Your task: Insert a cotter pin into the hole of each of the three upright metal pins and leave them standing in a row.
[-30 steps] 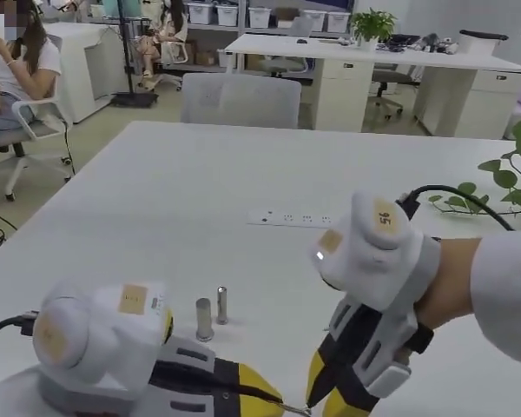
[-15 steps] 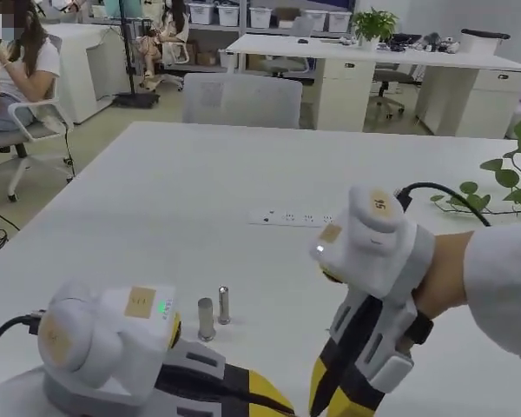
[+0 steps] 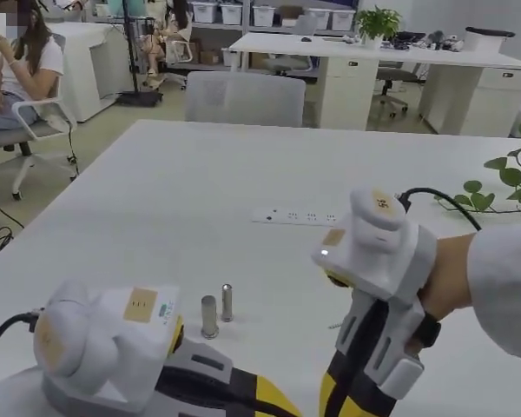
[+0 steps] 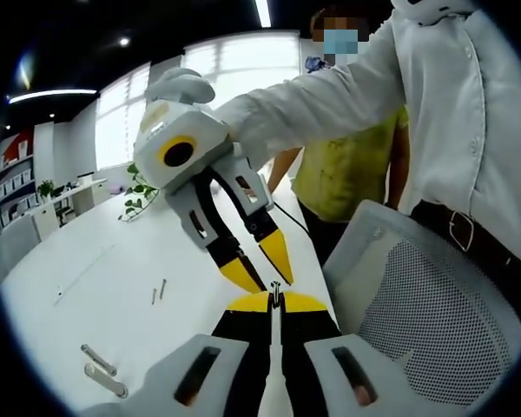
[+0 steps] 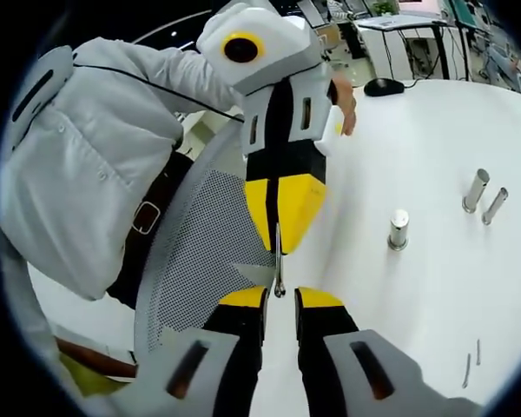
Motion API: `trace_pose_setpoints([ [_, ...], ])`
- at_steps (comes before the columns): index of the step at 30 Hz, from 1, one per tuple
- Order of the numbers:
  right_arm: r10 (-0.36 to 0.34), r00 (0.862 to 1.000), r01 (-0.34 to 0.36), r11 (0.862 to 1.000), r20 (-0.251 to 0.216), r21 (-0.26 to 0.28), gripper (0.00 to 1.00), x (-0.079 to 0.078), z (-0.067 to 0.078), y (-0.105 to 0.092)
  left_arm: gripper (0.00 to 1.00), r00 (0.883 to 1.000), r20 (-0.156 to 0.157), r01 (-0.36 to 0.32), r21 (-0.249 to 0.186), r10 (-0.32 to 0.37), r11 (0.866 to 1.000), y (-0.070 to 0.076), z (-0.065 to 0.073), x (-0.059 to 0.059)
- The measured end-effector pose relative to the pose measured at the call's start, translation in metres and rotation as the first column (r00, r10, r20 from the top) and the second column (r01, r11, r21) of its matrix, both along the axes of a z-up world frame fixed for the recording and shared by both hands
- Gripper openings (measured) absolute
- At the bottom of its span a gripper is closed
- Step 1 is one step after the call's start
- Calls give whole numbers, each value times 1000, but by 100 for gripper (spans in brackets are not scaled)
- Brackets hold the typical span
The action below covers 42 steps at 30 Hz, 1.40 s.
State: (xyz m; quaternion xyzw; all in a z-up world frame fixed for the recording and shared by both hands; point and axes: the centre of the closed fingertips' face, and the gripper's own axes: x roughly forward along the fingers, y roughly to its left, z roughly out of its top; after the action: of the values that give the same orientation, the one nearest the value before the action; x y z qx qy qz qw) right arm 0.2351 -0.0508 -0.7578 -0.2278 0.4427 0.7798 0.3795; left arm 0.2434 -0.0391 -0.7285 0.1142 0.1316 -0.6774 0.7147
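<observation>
— Where's the cotter pin (image 5: pixel 279 261)?
— It's a thin bright wire, pinched tight in the left gripper (image 4: pixel 276 302), yellow tips closed on it, by the table's edge.
— And the right gripper (image 5: pixel 280 298)?
— Nose-to-nose with it, jaws a narrow gap apart. The wire's loop seems to hang between them.
— The metal pins (image 5: pixel 399 228)?
— Three smooth steel cylinders, upright on the white table (image 5: pixel 434 130), off to the side.

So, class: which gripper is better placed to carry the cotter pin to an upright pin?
Left, likely: the left gripper is shut on the cotter pin, and the upright pins stand close beside it. The right gripper is open.
</observation>
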Motion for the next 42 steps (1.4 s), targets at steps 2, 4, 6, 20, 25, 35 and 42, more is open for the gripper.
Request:
trace_pose_setpoints([
  [2, 2, 1000, -2, 1000, -15, -2, 15, -3, 1, 0, 0, 1000, 5, 6, -3, -6, 1000, -1, 1, -1],
  [4, 5, 1000, -5, 1000, -21, 3, 14, -5, 1, 1, 0, 1000, 12, 12, 3, -12, 1000, -2, 1, -3],
  [6, 10, 1000, -10, 1000, -29, 3, 11, -7, 2, 1, 0, 1000, 12, 19, 5, -19, 1000, -3, 1, -4],
  [20, 27, 999, -28, 999, 34, 28, 6, -5, 4, 2, 0, 1000, 4, 3, 23, -3, 1000, 1, -5, -2],
  [25, 42, 991, -46, 998, 125, 30, 6, 0, 0, 4, 0, 1000, -18, -21, 37, 21, 999, 3, -10, 1],
  [35, 64, 957, -83, 995, 284, 55, 4, 12, -1, 9, 0, 994, -68, -75, 84, 80, 994, 10, -20, 10],
  [42, 67, 923, -96, 994, 379, 57, 4, 20, -2, 11, 0, 990, -78, -108, 83, 114, 991, 12, -20, 17],
])
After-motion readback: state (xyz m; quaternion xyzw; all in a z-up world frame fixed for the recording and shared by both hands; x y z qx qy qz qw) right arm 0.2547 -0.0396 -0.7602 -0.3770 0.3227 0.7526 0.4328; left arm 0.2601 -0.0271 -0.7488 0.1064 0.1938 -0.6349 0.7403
